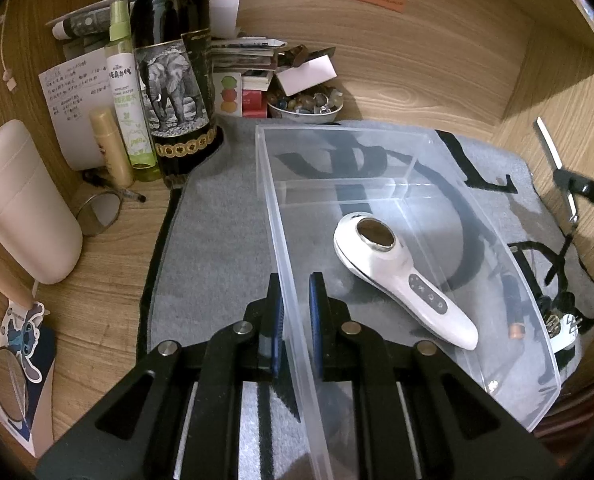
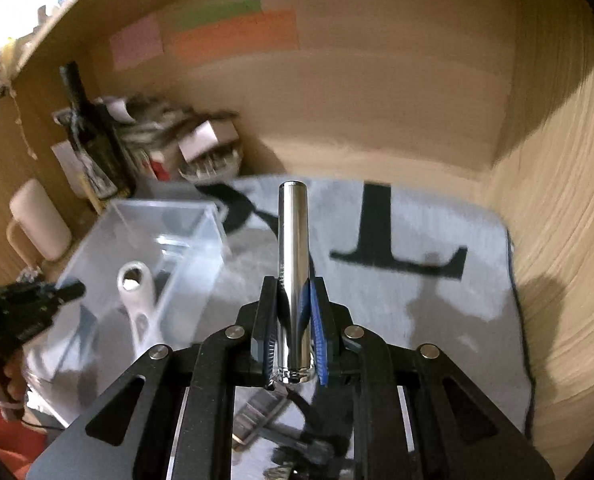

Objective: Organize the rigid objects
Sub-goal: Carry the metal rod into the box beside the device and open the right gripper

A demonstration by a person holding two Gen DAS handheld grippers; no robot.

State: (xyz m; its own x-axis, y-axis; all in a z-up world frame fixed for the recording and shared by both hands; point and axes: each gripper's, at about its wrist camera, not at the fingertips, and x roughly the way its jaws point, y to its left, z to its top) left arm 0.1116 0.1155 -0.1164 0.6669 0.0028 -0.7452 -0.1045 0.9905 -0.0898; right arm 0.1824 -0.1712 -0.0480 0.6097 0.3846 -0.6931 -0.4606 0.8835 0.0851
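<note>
Only the right wrist view shows the right claw [image 2: 293,292] gripping a chrome cylinder [image 2: 293,240].

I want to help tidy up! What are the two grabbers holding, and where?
The right gripper holds a shiny metal tube near its lower end. The left gripper pinches the near side wall of the clear plastic box.

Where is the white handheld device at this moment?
The white device lies flat inside the clear box, which stands on the grey mat; the left gripper is shut on the box's left wall beside it.
</note>
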